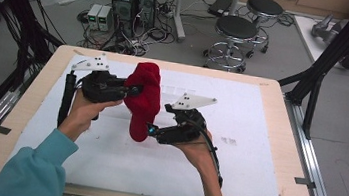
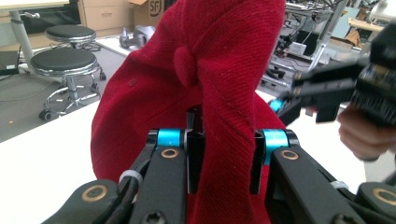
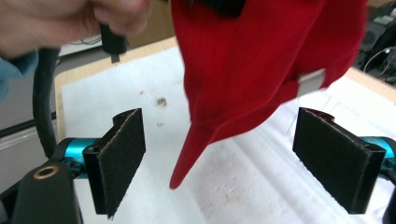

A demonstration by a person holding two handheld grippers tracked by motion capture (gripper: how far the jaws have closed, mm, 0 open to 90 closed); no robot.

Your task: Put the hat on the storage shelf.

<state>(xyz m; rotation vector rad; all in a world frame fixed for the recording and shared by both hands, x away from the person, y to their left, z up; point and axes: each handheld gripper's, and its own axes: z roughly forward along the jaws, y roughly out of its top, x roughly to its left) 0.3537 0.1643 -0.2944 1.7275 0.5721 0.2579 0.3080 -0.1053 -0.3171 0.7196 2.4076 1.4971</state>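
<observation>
Two stools behind table, left gripper pinching red cap

Light wooden bench occupying the centre of the high view, rounded corners, black frame posts standing at its left and right sides. A white sheet lying flat on it, covering most of the top and leaving a wood border showing all round. Small dark smudges sitting on the sheet, right of centre. Faint creases running across it.
</observation>
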